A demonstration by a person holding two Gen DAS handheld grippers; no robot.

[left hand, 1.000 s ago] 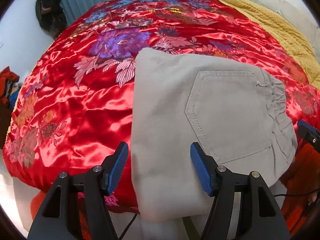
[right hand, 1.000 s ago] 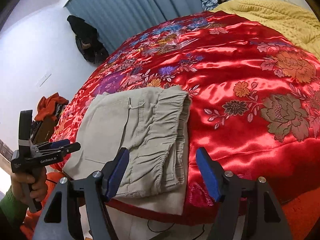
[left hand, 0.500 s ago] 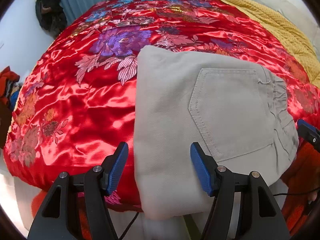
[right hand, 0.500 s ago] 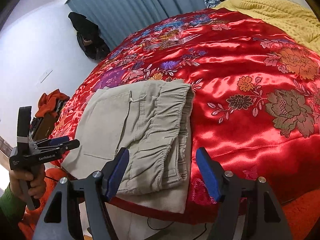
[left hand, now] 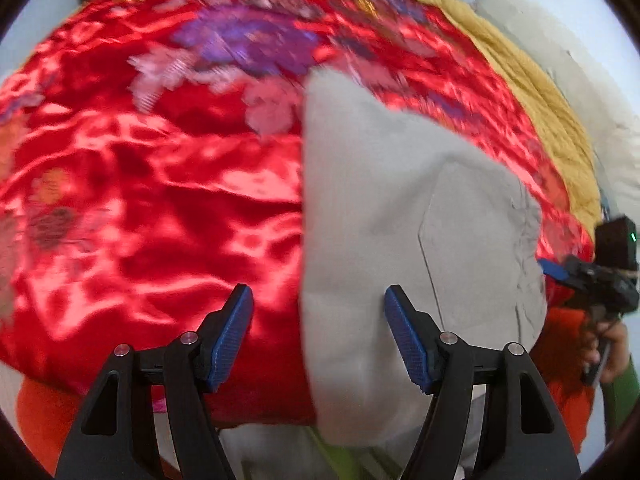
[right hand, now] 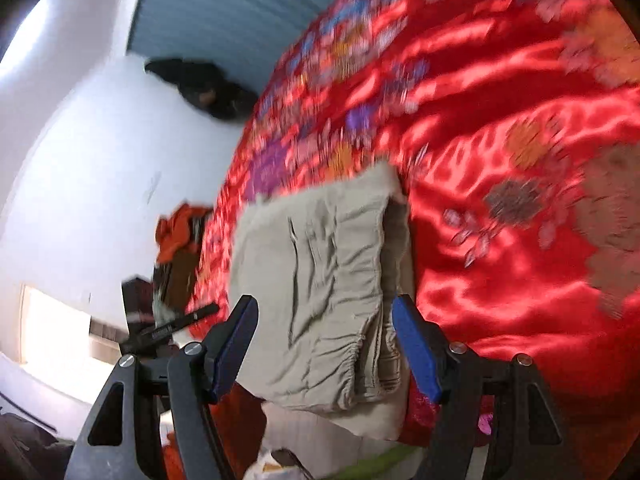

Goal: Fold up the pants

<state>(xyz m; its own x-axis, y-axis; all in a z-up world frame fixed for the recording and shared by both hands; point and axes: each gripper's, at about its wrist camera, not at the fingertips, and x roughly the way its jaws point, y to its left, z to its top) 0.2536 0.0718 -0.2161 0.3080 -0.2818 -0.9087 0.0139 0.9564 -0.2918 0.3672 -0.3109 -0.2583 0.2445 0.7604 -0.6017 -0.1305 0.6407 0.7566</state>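
Folded beige pants (left hand: 392,216) lie at the near edge of a red floral satin bedspread (left hand: 140,200), back pocket up. They also show in the right wrist view (right hand: 320,280), elastic waistband toward me. My left gripper (left hand: 318,340) is open and empty, hovering over the pants' left folded edge. My right gripper (right hand: 324,344) is open and empty, above the waistband end. The right gripper also shows at the right rim of the left wrist view (left hand: 588,276). Both views are motion-blurred.
A mustard yellow blanket (left hand: 532,80) lies along the far right of the bed. Blue curtains (right hand: 240,4) and a dark bag (right hand: 204,88) are by the white wall. Orange clothes (right hand: 180,232) pile up left of the bed. The bed edge drops off just below the pants.
Both grippers have swung fast and tilted; the views are now blurred. The right wrist view has rolled and sits closer over the waistband. The pants lie as before.
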